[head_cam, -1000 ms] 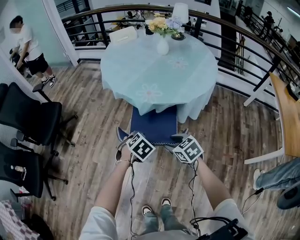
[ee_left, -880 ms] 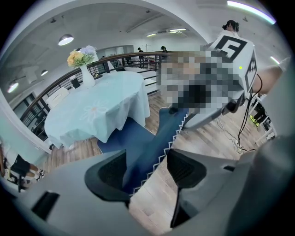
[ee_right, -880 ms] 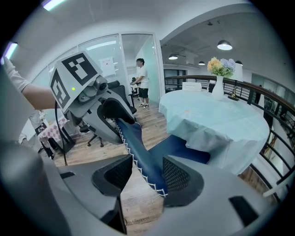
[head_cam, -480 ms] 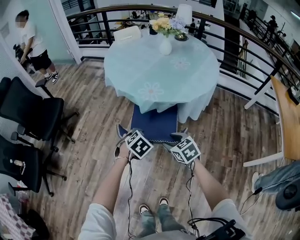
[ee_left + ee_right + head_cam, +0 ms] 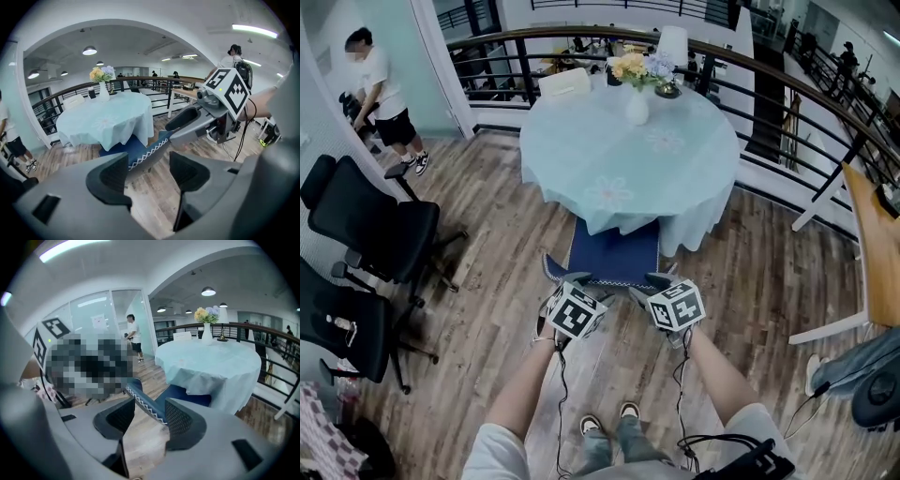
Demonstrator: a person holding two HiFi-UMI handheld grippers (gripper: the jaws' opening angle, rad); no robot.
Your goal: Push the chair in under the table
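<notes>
A chair with a blue seat (image 5: 613, 251) stands at the near side of a round table (image 5: 581, 150) covered with a pale blue cloth; the front of the seat is hidden under the cloth. Its grey back rim (image 5: 609, 279), trimmed with a white zigzag, faces me. My left gripper (image 5: 566, 281) is at the rim's left end, my right gripper (image 5: 660, 279) at its right end. In the left gripper view the chair's back rim (image 5: 147, 152) runs past the tips of the left gripper (image 5: 149, 171), jaws apart. In the right gripper view the chair's back rim (image 5: 143, 404) reaches the right gripper (image 5: 149, 420), jaws also apart.
A vase of flowers (image 5: 636, 94), a white lamp (image 5: 672, 42) and a tissue box (image 5: 564, 82) stand on the table. Two black office chairs (image 5: 370, 234) are at the left. A curved railing (image 5: 825, 103) runs behind. A wooden table (image 5: 872, 234) is at the right. A person (image 5: 380, 94) stands far left.
A little less of the blue seat shows in front of the tablecloth than a second ago. Both grippers have stayed at the chair's back rim.
</notes>
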